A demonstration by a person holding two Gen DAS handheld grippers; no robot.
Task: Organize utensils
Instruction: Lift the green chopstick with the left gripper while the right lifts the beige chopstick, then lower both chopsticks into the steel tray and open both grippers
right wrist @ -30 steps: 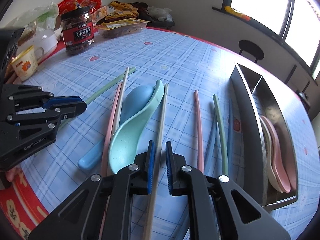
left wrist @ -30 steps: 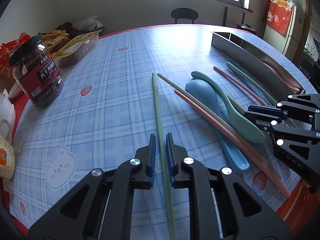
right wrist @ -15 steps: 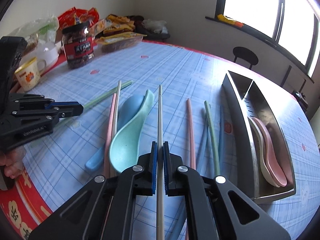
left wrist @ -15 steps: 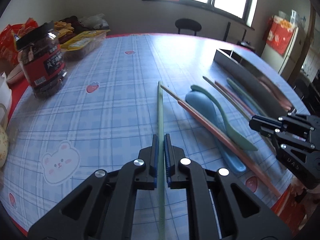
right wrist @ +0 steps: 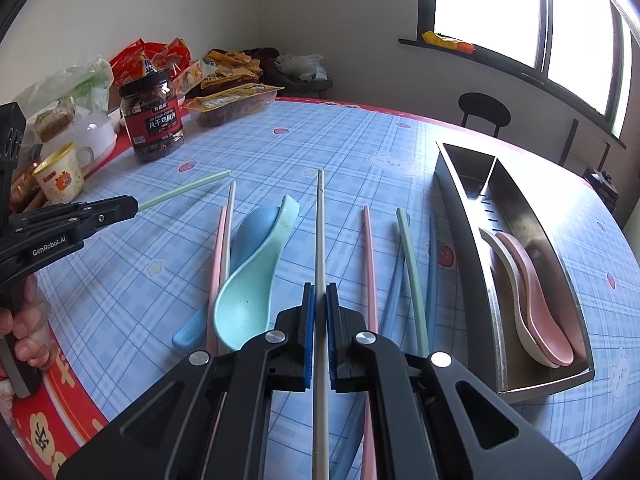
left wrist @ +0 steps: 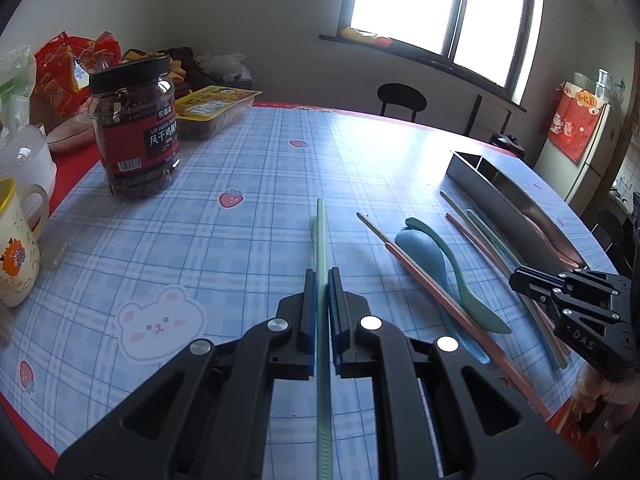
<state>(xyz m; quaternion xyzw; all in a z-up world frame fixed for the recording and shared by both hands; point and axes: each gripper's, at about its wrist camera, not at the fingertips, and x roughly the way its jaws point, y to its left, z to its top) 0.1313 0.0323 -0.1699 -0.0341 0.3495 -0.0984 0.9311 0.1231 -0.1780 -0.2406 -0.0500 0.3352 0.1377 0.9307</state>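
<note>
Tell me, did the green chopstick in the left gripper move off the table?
Yes. The left gripper is shut on the green chopstick, whose tip has lifted off the blue plaid tablecloth where it lay before, now pointing toward the window.

1. The left gripper (left wrist: 321,276) pointed down at a slant toward 12 o'clock in its own view, its jaws clamped on a green chopstick (left wrist: 321,236).
2. In the right wrist view the left gripper (right wrist: 134,208) reached in from 9 o'clock, tips toward 3 o'clock, with a hand (right wrist: 24,320) wrapped around its handle.
3. The right gripper (right wrist: 319,292) pointed down toward 12 o'clock, jaws closed on a white chopstick (right wrist: 319,232).
4. In the left wrist view the right gripper (left wrist: 516,276) entered from 3 o'clock, fingers (left wrist: 596,390) below it.
</note>
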